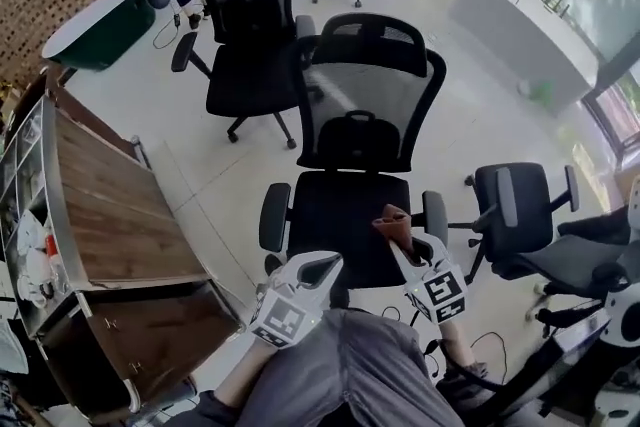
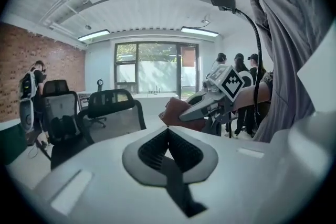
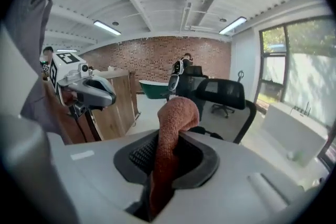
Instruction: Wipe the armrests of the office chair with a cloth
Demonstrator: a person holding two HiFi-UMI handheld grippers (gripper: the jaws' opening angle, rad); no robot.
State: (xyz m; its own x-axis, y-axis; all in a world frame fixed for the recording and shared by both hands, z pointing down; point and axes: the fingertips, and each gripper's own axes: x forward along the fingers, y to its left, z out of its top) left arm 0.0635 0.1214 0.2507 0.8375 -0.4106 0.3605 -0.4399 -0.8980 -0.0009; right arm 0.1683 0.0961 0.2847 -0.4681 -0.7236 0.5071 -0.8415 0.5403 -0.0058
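The black office chair point(image 1: 355, 155) with a mesh back stands right in front of me, its left armrest point(image 1: 274, 215) and right armrest point(image 1: 434, 215) both grey-padded. My right gripper point(image 1: 402, 237) hovers over the seat near the right armrest, shut on a rust-brown cloth point(image 1: 393, 221). In the right gripper view the cloth point(image 3: 172, 128) sticks up from between the jaws of the right gripper point(image 3: 168, 153). My left gripper point(image 1: 322, 265) is held over the seat's front edge, between the armrests. Its jaws point(image 2: 168, 147) are shut with nothing in them. The cloth touches neither armrest.
A wooden cabinet point(image 1: 120, 205) runs along the left. A second black chair point(image 1: 245, 25) stands behind, and a third point(image 1: 525, 215) at the right. A green tub point(image 1: 100, 30) is at the far left, a white counter point(image 1: 520, 25) at the far right. People stand in the background.
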